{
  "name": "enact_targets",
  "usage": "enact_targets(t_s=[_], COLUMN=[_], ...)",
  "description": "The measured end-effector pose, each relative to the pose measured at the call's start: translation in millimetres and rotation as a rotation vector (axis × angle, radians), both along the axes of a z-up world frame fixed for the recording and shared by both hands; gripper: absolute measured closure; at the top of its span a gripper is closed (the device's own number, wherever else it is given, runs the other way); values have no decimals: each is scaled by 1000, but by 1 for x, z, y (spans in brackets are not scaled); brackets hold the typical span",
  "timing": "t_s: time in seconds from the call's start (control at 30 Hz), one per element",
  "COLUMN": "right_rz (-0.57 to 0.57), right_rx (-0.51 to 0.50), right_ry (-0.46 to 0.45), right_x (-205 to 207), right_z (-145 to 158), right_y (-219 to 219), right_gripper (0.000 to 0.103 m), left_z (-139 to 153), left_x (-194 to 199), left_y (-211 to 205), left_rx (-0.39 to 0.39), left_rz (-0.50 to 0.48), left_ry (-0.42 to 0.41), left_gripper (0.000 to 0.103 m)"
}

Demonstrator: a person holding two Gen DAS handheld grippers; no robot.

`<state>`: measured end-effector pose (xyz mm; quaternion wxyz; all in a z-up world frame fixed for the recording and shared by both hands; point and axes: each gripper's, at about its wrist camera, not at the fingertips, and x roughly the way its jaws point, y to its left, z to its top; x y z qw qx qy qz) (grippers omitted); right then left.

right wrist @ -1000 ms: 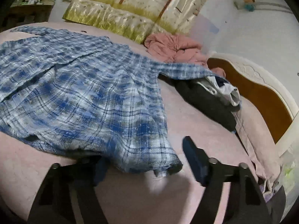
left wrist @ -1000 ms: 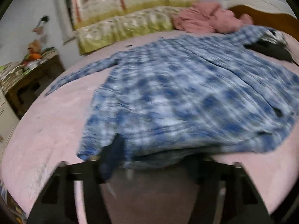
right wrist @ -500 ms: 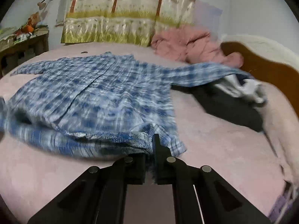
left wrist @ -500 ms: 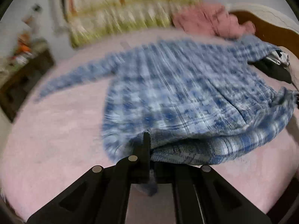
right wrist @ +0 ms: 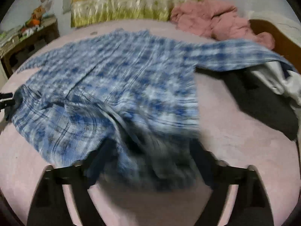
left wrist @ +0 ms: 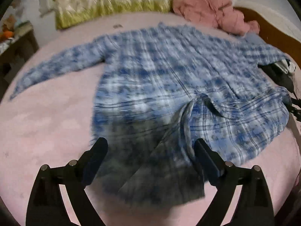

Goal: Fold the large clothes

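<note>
Pink bed (left wrist: 47,124) fills both views and serves as the folding surface; a yellow-green patterned quilt (left wrist: 112,0) is stacked along the wall at the top of frame, and a pink crumpled garment (left wrist: 210,9) is parked at upper right, clear of the work area.

Blue plaid shirt (left wrist: 160,71) is spread flat across the middle of the bed, collar toward the top of frame, one sleeve laid out toward the left edge, the other draped to the right over a dark clothing pile (right wrist: 263,98). The hem is seen turned up onto the body at lower centre, bunched and blurred, so a bottom-up fold is judged to be in hand.

Left hand-held gripper (left wrist: 150,154): jaws have just been opening and stand wide apart; hem cloth lies between them, but the pads are not seen pressing on it. Right hand-held gripper (right wrist: 150,160): jaws likewise have just been opening and stand wide apart over the folded hem, cloth loose between them. Release at both hem corners is read as letting the fold settle evenly.

The fold looks rumpled, so smoothing is probably needed. A wooden side table (right wrist: 28,35) sits at upper left, not involved.
</note>
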<state>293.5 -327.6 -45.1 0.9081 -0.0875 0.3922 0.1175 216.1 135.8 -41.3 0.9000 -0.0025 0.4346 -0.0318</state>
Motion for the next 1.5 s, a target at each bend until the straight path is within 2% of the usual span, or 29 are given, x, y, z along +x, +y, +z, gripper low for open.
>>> enact_targets(t_s=[0.03, 0.13, 0.2, 0.3, 0.37, 0.43, 0.47, 0.5, 0.57, 0.67, 0.73, 0.87, 0.93, 0.97, 1.0, 1.03, 1.1, 1.17, 1.23, 1.27, 1.3, 1.33, 1.37, 1.4, 1.47, 1.5], right_rz=[5, -9, -21, -56, -65, -75, -90, -107, -122, -172, -263, -264, -214, -179, -135, -86, -33, -9, 29, 43, 46, 24, 11, 1, -17, -25], right_rx=[31, 107, 108, 100, 167, 239, 235, 209, 138, 87, 81, 174, 221, 249, 284, 321, 341, 311, 270, 255, 235, 214, 209, 209, 202, 204], right_ry=[-19, -54, -73, -52, -5, 64, 67, 51, 7, -176, -228, -210, -192, -176, -148, -115, -76, -52, -2, 35, 74, 93, 103, 94, 8, -41], right_x=[-11, -32, -42, -38, -28, -14, -11, -8, 0, 7, 13, 11, 4, 2, 2, 2, 7, 14, 27, 32, 39, 43, 44, 44, 32, 25], right_z=[5, 13, 15, 10, 4, -7, -10, -12, -11, 11, 23, 29, 23, 19, 14, 9, 3, -3, -11, -15, -21, -26, -27, -25, -8, 3], right_y=[-9, -30, -39, -45, -50, -51, -51, -49, -45, -53, -68, -88, -92, -93, -92, -88, -80, -68, -53, -49, -45, -42, -42, -44, -50, -53], right_gripper=[15, 15, 15, 15, 15, 20, 32, 52, 75, 75, 75, 75, 73, 62, 44, 39, 39, 39, 46, 53, 64, 76, 101, 100, 101, 101], left_z=[3, 9, 7, -3, -18, -28, -31, -31, -27, -8, 8, 14, 9, 5, 1, -2, -5, -7, -12, -15, -18, -18, -13, -6, 11, 15], left_x=[-9, -44, -57, -57, -51, -47, -48, -48, -44, -39, -34, -32, -35, -38, -39, -37, -35, -27, -19, -17, -15, -17, -22, -27, -39, -39], left_y=[3, 12, 11, 0, -3, -5, -6, -6, -2, 18, 39, 74, 77, 75, 73, 70, 64, 55, 49, 48, 47, 47, 48, 49, 49, 48], left_rx=[-11, -115, -146, -71, -28, 8, 21, 29, 70, 178, 190, 18, -35, -68, -96, -123, -162, -145, -136, -130, -125, -129, -125, -116, -84, -59], left_rz=[10, 1, -25, -52, -38, -14, -15, -14, 18, 132, 231, 262, 248, 218, 189, 164, 121, 113, 88, 88, 93, 99, 125, 158, 206, 219], left_ry=[-29, -110, -124, -72, 30, 57, 64, 65, 27, -120, -187, -202, -213, -220, -220, -214, -185, -145, -95, -79, -68, -82, -126, -177, -279, -293], left_gripper=[10, 5, 2, 2, 2, 2, 2, 2, 3, 4, 5, 5, 5, 5, 5, 5, 5, 6, 39, 83, 100, 100, 100, 100, 100, 100])
